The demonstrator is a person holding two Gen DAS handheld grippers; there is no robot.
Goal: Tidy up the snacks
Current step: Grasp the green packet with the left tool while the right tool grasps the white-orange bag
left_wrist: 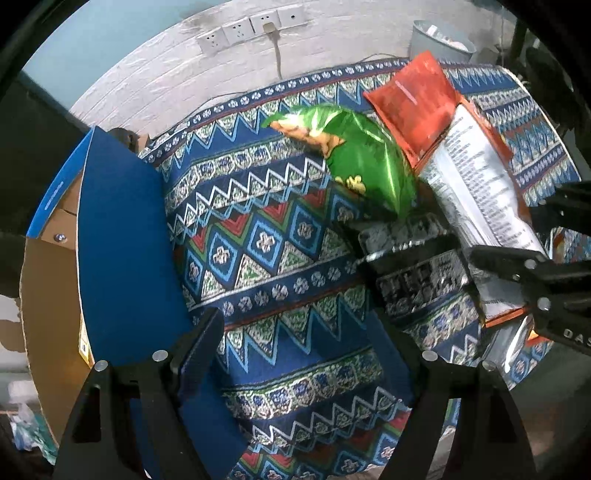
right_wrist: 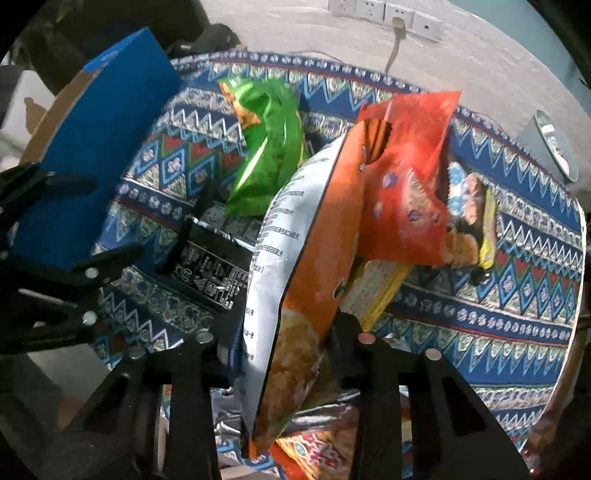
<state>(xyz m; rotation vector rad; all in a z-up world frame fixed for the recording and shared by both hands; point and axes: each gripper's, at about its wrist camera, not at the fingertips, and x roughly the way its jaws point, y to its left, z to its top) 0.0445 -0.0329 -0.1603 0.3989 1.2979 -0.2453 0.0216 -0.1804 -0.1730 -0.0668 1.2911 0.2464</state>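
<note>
In the right wrist view my right gripper [right_wrist: 280, 343] is shut on an orange and white snack bag [right_wrist: 306, 258], which stands upright between its fingers. A red bag [right_wrist: 402, 177] leans behind it, with a green bag [right_wrist: 266, 147] and a black bag [right_wrist: 210, 269] to the left on the patterned cloth [right_wrist: 517, 266]. My left gripper [left_wrist: 295, 332] hangs open over the cloth [left_wrist: 258, 258], nothing between its fingers; its left finger [left_wrist: 199, 343] is beside the blue cardboard box [left_wrist: 122, 240]. The same view shows the green bag [left_wrist: 362, 155], red bag [left_wrist: 413, 107] and held bag [left_wrist: 480, 184].
The blue box [right_wrist: 99, 147] stands open at the table's left edge. A yellow pack [right_wrist: 487, 229] lies behind the red bag. A grey bin [right_wrist: 554, 147] sits past the far right edge. Wall sockets [left_wrist: 251, 26] with a cable are behind the table.
</note>
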